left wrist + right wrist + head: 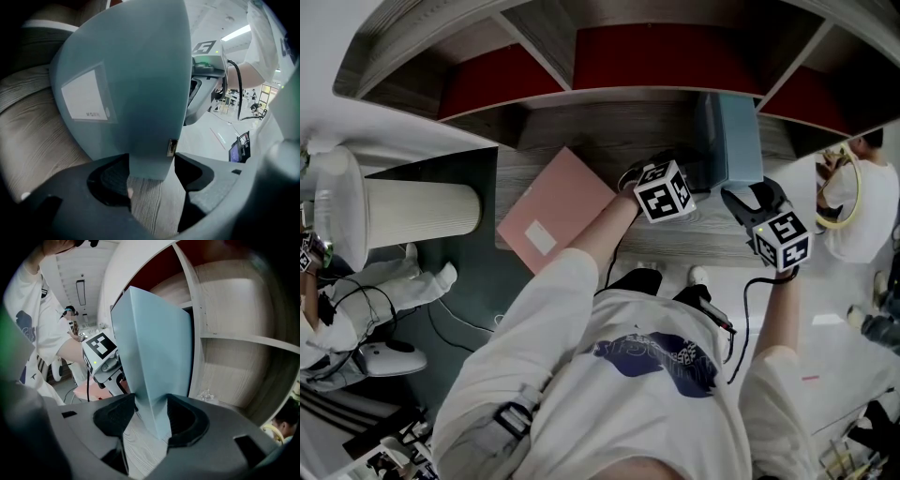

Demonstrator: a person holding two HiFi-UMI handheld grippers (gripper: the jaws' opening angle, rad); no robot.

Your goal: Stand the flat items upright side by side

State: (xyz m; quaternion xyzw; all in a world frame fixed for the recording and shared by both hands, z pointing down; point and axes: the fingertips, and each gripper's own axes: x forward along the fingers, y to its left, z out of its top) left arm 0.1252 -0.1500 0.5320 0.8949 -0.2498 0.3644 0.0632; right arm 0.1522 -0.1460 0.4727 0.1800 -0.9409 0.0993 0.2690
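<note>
blue and stiff, the folder (733, 141) stands upright on the wood-grain desk (609, 131), right of centre in the head view, close under the front edge of the shelf (619, 56) with its red-backed compartments. whether its bottom edge rests on the desk or hangs just above it cannot be told.

in the left gripper view the folder (136, 84) fills the middle of the frame, with a white label (86, 101) on its broad face at the left. the left claw (151, 176) pinches its lower corner, both pads against it. the right gripper's marker cube (204, 47) shows behind the folder at upper right.

in the right gripper view the folder (159, 362) rises edge-on through the centre, and the right claw (152, 416) is closed on its lower edge, pads pressing from both sides. the left gripper's marker cube (99, 345) shows past it at the left.

in the head view the left claw (698, 176) meets the folder from the left and the right claw (734, 195) from below right.

a pink folder (558, 211) lies flat on the desk left of centre, well apart from the blue one.
</note>
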